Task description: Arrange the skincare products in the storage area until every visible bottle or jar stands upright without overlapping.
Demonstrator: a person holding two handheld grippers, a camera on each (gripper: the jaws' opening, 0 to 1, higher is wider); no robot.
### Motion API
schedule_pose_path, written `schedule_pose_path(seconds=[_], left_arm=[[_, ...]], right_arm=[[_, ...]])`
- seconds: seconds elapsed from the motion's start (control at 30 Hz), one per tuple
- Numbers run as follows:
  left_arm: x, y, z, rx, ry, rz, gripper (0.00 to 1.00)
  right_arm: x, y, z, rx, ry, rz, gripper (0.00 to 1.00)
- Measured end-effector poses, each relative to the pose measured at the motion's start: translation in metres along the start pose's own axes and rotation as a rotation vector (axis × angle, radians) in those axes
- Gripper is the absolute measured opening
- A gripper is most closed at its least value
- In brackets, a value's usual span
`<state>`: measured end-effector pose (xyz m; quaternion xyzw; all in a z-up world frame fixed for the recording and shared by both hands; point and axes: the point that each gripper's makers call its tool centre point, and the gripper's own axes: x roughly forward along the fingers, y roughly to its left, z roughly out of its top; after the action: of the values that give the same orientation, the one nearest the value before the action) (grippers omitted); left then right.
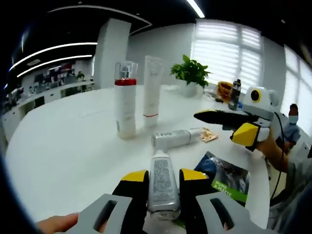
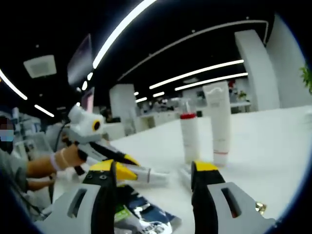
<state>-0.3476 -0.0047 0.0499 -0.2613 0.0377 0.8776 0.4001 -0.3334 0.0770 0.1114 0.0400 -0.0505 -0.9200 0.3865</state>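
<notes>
Left gripper (image 1: 163,187): jaws rise from the bottom of the left gripper view, closed against both sides of a silver tube (image 1: 163,187) that lies lengthwise between the yellow pads, cap end pointing away; a fingertip of the person (image 1: 56,224) shows at the lower left edge
Right gripper (image 2: 156,187): in the right gripper view the jaws stand wide apart with nothing between them; seen in the left gripper view (image 1: 229,122) it reaches in from the right, held level above the table by a hand (image 1: 268,144), black fingers pointing left
Left gripper view, particular items: a grey bottle (image 1: 175,138) lying on its side on the white table (image 1: 63,146), just behind the held tube; a small tan scrap (image 1: 208,135) beside its far end; a dark sachet with green print (image 1: 226,178) flat on the table at right; a potted plant (image 1: 191,73) and a dark bottle (image 1: 236,93) well behind
Right gripper view, particular items: the left gripper (image 2: 105,151) entering from the left in a hand (image 2: 66,156), its tube (image 2: 148,175) projecting to the right; the sachet (image 2: 141,214) low between the jaws
Upright products: a white bottle with red band and clear cap (image 1: 126,100) (image 2: 189,136); a tall white tube on its cap (image 1: 151,90) (image 2: 218,122); the two stand near each other, apart
</notes>
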Motion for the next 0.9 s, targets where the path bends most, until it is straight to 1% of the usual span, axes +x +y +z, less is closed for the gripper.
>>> schedule_pose_path(seconds=[0.07, 0.17, 0.27, 0.33, 0.43, 0.47, 0.5, 0.57, 0.63, 0.67, 0.7, 0.73, 0.77, 0.8, 0.83, 0.87, 0.9], left_arm=[[-0.001, -0.002, -0.001, 0.017, 0.016, 0.004, 0.25], [-0.003, -0.003, -0.001, 0.06, 0.057, 0.014, 0.24], [-0.004, -0.005, 0.002, 0.058, 0.072, 0.012, 0.25], [-0.003, -0.006, 0.003, 0.058, 0.088, 0.014, 0.28], [0.0, -0.005, 0.001, 0.076, 0.125, 0.02, 0.39], [0.002, -0.005, 0.0, 0.087, 0.137, 0.022, 0.47], [0.004, -0.004, -0.002, 0.102, 0.157, 0.028, 0.52], [0.007, -0.002, -0.007, 0.127, 0.202, 0.047, 0.57], [0.011, -0.002, -0.008, 0.139, 0.21, 0.066, 0.65], [0.015, 0.004, -0.006, 0.12, 0.213, 0.11, 0.72], [0.017, 0.005, -0.006, 0.112, 0.216, 0.129, 0.73], [0.019, 0.008, -0.006, 0.129, 0.23, 0.141, 0.71], [0.018, 0.01, -0.011, 0.157, 0.27, 0.153, 0.66], [0.018, 0.01, -0.014, 0.18, 0.304, 0.15, 0.59], [0.018, 0.011, -0.014, 0.205, 0.318, 0.156, 0.5], [0.019, 0.013, -0.014, 0.228, 0.323, 0.17, 0.47], [0.019, 0.014, -0.016, 0.269, 0.345, 0.174, 0.45]], right_arm=[[-0.001, 0.002, 0.001, -0.006, 0.002, 0.002, 0.61], [-0.004, 0.006, 0.003, -0.014, -0.004, 0.006, 0.61], [-0.007, 0.01, 0.006, -0.021, -0.009, 0.012, 0.61], [-0.008, 0.012, 0.007, -0.022, -0.013, 0.016, 0.61], [-0.012, 0.017, 0.009, -0.024, -0.02, 0.026, 0.61], [-0.013, 0.018, 0.009, -0.024, -0.023, 0.029, 0.61], [-0.015, 0.02, 0.01, -0.024, -0.028, 0.034, 0.61], [-0.019, 0.025, 0.012, -0.021, -0.042, 0.044, 0.61], [-0.026, 0.029, 0.015, -0.025, -0.06, 0.05, 0.61], [-0.029, 0.031, 0.017, -0.034, -0.07, 0.049, 0.61], [-0.033, 0.033, 0.018, -0.041, -0.079, 0.049, 0.62], [-0.038, 0.035, 0.02, -0.046, -0.094, 0.051, 0.62], [-0.042, 0.038, 0.022, -0.048, -0.106, 0.055, 0.62], [-0.046, 0.039, 0.024, -0.048, -0.118, 0.057, 0.62], [-0.049, 0.04, 0.026, -0.049, -0.13, 0.057, 0.62], [-0.055, 0.041, 0.03, -0.055, -0.152, 0.056, 0.62], [-0.058, 0.041, 0.032, -0.057, -0.16, 0.054, 0.62]])
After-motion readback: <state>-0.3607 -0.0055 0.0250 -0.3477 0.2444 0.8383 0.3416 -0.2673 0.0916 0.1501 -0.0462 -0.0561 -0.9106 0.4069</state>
